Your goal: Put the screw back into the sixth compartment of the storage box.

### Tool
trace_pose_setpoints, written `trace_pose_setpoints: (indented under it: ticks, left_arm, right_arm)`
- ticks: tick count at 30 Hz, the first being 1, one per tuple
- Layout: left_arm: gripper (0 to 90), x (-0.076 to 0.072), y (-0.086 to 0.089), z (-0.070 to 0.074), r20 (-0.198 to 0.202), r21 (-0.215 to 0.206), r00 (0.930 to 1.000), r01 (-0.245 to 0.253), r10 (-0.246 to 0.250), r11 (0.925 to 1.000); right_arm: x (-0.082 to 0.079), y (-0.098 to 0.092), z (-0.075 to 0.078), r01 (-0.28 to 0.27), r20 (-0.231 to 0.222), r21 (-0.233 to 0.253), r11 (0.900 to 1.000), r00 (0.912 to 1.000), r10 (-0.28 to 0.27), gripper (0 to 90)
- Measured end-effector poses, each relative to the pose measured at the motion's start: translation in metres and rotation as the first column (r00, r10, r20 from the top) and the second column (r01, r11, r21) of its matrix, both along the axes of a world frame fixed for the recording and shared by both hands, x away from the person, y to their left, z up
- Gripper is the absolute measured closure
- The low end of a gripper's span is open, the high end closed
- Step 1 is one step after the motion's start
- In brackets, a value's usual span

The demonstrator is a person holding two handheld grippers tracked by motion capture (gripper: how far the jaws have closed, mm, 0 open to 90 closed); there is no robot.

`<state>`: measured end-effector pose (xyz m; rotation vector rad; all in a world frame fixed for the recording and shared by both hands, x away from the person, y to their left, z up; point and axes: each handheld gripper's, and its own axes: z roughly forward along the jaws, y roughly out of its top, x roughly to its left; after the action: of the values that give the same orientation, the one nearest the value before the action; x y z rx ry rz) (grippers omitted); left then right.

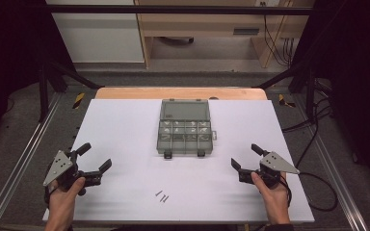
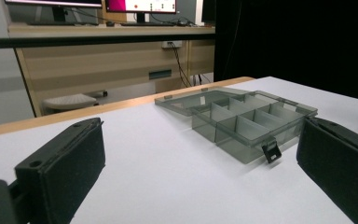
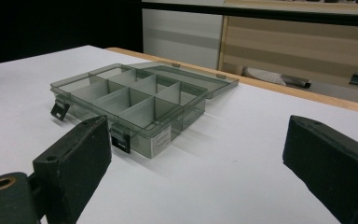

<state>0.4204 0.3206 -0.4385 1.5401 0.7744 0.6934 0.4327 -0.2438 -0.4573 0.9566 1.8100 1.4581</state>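
Tiny indistinct screws (image 1: 162, 196) before organizer box (image 1: 185, 133)

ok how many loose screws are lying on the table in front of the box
2, side by side on the white table near the person's edge: one screw on the left, another just right of it.

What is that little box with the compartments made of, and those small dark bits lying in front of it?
The compartment box looks like smoky, see-through plastic: its dividers and the white table show through its glossy walls. Its latches look like opaque dark plastic. The small dark bits are thin and rod-like, perhaps metal screws, but too small to tell.
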Motion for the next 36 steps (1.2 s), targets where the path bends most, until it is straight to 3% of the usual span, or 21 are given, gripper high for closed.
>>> trace_pose_setpoints:
  ticks: [4, 10, 12, 14, 15, 17, 18, 19, 22, 24, 26, 29, 30, 31, 32, 33, 34, 35, 36]
  left_arm:
    - [1.2, -0.001, -0.001, 0.0, -0.01, 0.005, 0.9999, 0.008, -0.008, 1.0]
    - [1.8, -0.004, -0.009, 0.002, -0.024, 0.064, 0.9993, 0.03, -0.029, 0.9975]
    - [1.9, -0.005, -0.016, 0.004, -0.048, 0.092, 0.9972, 0.062, -0.058, 0.9938]
    - [3.1, -0.004, -0.028, 0.008, -0.103, 0.094, 0.9917, 0.087, -0.077, 0.9917]
    - [3.3, -0.004, -0.028, 0.008, -0.103, 0.094, 0.9917, 0.087, -0.077, 0.9917]
    - [3.5, -0.003, -0.037, 0.009, -0.14, 0.117, 0.9862, 0.106, -0.089, 0.9875]
    - [3.6, -0.002, -0.047, 0.01, -0.169, 0.159, 0.9788, 0.143, -0.116, 0.9769]
    - [3.7, -0.002, -0.047, 0.01, -0.169, 0.159, 0.9788, 0.143, -0.116, 0.9769]
    - [3.4, 0.001, -0.064, 0.013, -0.246, 0.193, 0.9567, 0.206, -0.156, 0.9593]
    - [4.1, 0.002, -0.075, 0.015, -0.275, 0.229, 0.9451, 0.242, -0.176, 0.9429]
    - [4.3, 0.004, -0.085, 0.017, -0.325, 0.275, 0.925, 0.292, -0.198, 0.916]
    - [6.8, 0.005, -0.094, 0.02, -0.352, 0.302, 0.9142, 0.314, -0.201, 0.9003]
    - [7.2, 0.006, -0.099, 0.02, -0.372, 0.307, 0.9039, 0.335, -0.212, 0.8907]
    - [7.2, 0.008, -0.103, 0.02, -0.384, 0.306, 0.8981, 0.342, -0.214, 0.8883]
    - [8.0, 0.011, -0.109, 0.021, -0.414, 0.307, 0.883, 0.364, -0.221, 0.8791]
    - [9.5, 0.013, -0.116, 0.022, -0.439, 0.327, 0.8698, 0.389, -0.226, 0.8614]
    - [11.8, 0.013, -0.12, 0.023, -0.436, 0.353, 0.8754, 0.38, -0.209, 0.855]
    - [13.5, 0.015, -0.128, 0.026, -0.445, 0.381, 0.8741, 0.381, -0.194, 0.8425]
    - [13.6, 0.015, -0.128, 0.026, -0.445, 0.381, 0.8741, 0.381, -0.194, 0.8425]
  right_arm:
    - [-0.003, -0.001, -0.001, 0.017, 0.011, -0.017, 1.0, 0.9998, -0.017, 7.7]
    - [-0.003, 0.0, -0.002, 0.032, 0.016, -0.03, 0.999, 0.9994, -0.031, 7.7]
    - [-0.004, 0.001, -0.002, 0.029, 0.019, -0.033, 0.999, 0.9994, -0.028, 7.7]
    - [-0.006, 0.0, -0.002, 0.037, 0.021, -0.032, 0.999, 0.9991, -0.036, 7.6]
    - [-0.006, 0.0, -0.002, 0.037, 0.021, -0.032, 0.999, 0.9991, -0.036, 7.6]
    - [-0.007, -0.002, -0.002, 0.046, 0.018, -0.022, 0.999, 0.9988, -0.045, 7.4]
    - [-0.007, -0.004, -0.001, 0.058, 0.017, -0.004, 0.998, 0.9982, -0.058, 7.1]
    - [-0.007, -0.004, -0.001, 0.058, 0.017, -0.004, 0.998, 0.9982, -0.058, 7.1]
    - [-0.007, -0.002, 0.0, 0.061, 0.021, -0.005, 0.998, 0.9979, -0.061, 5.9]
    - [-0.008, 0.0, 0.0, 0.061, 0.021, -0.011, 0.998, 0.9979, -0.061, 5.5]
    - [-0.008, 0.0, 0.0, 0.062, 0.022, -0.011, 0.998, 0.9978, -0.062, 5.5]
    - [-0.008, -0.001, 0.001, 0.058, 0.029, -0.014, 0.998, 0.9979, -0.058, 5.5]
    - [-0.009, 0.0, 0.0, 0.056, 0.021, -0.025, 0.998, 0.9983, -0.055, 5.3]
    - [-0.009, 0.0, 0.0, 0.056, 0.021, -0.025, 0.998, 0.9983, -0.055, 5.3]
    - [-0.009, 0.0, 0.0, 0.054, 0.023, -0.03, 0.998, 0.9983, -0.053, 5.2]
    - [-0.009, 0.0, 0.0, 0.057, 0.02, -0.019, 0.998, 0.9982, -0.056, 5.2]
    - [-0.008, -0.001, 0.001, 0.062, 0.027, -0.009, 0.998, 0.9977, -0.062, 5.2]
    - [-0.007, 0.0, 0.0, 0.063, 0.018, -0.005, 0.998, 0.9979, -0.063, 5.2]
    - [-0.007, 0.0, -0.001, 0.06, 0.014, -0.015, 0.998, 0.9981, -0.059, 5.1]
